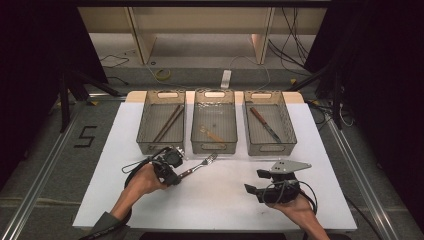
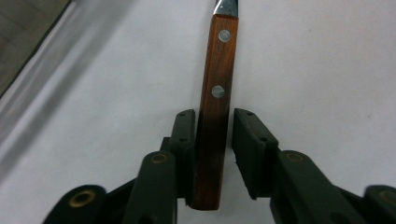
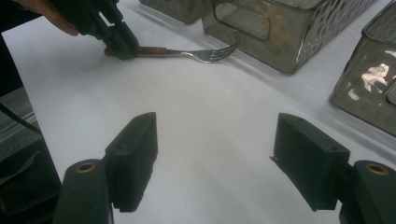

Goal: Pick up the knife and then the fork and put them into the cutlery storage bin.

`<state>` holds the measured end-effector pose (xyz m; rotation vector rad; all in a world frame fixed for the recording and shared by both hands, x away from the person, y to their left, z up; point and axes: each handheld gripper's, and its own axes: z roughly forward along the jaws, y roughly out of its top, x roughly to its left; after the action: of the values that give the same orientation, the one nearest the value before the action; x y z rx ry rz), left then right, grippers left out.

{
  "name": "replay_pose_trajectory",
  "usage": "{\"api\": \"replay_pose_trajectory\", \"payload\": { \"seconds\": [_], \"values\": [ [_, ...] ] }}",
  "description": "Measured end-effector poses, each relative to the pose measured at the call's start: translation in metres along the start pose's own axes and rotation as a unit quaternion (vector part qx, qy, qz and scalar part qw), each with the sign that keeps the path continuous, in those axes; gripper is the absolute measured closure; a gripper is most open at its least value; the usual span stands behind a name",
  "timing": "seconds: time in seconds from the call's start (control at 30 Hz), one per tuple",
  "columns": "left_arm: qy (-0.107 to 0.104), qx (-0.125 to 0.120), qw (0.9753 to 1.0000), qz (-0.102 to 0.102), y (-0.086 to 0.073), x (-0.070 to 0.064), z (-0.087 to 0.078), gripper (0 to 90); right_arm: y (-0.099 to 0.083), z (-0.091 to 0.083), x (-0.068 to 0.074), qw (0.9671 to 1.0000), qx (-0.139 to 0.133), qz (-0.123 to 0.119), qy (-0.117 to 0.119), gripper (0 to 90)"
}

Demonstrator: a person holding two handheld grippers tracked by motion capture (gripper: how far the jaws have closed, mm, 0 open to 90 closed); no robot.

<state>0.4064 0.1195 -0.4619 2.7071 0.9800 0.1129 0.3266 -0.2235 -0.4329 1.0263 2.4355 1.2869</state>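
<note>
One fork, three bins, two tongs

One metal fork with a brown wooden handle [image 1: 198, 167] lies on the white desk [image 1: 225, 200], just in front of the three grey see-through plastic bins [image 1: 214, 125] that stand in one row at the far side. The prongs point toward the middle bin and almost reach its front wall.

The left tongs [image 1: 172, 176] are closed on the wooden handle of the fork. In the left gripper view the handle [image 2: 212, 121], with two small metal rivets, stands between the two black jaws; the left jaw touches it, and by the right jaw a thin gap is seen. The fork looks to be low over the desk or resting on it; I cannot tell which.

The right tongs [image 1: 256, 186] are spread wide and hold nothing. They are over the bare desk at the right, well apart from the fork.

In the left bin lie two brown chopsticks [image 1: 168, 122]. In the right bin lies one knife with a brown handle [image 1: 265, 125]. In the middle bin one pale thing lies, too unclear to name.
</note>
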Motion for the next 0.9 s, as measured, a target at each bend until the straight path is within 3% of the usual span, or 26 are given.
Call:
{"api": "replay_pose_trajectory", "payload": {
  "seconds": [0.17,0.4,0.63,0.9],
  "values": [
    [0.002,-0.001,0.9998,0.018,-0.001,-0.002,0.000,74.2,0.000,0.000,0.000,1.0000,0.000,0.001,0.000,31.2],
    [-0.004,-0.005,0.9996,0.026,-0.002,-0.001,-0.001,75.1,0.000,0.000,0.000,1.0000,0.000,0.002,0.000,31.4],
    [-0.044,-0.017,0.9988,0.016,-0.003,-0.004,-0.009,75.3,0.001,-0.002,0.001,1.0000,-0.004,0.002,0.000,31.4],
    [-0.076,-0.021,0.9965,0.028,-0.002,-0.015,-0.021,75.3,0.002,-0.001,0.004,0.9999,-0.009,-0.009,0.002,31.4]
  ]
}}
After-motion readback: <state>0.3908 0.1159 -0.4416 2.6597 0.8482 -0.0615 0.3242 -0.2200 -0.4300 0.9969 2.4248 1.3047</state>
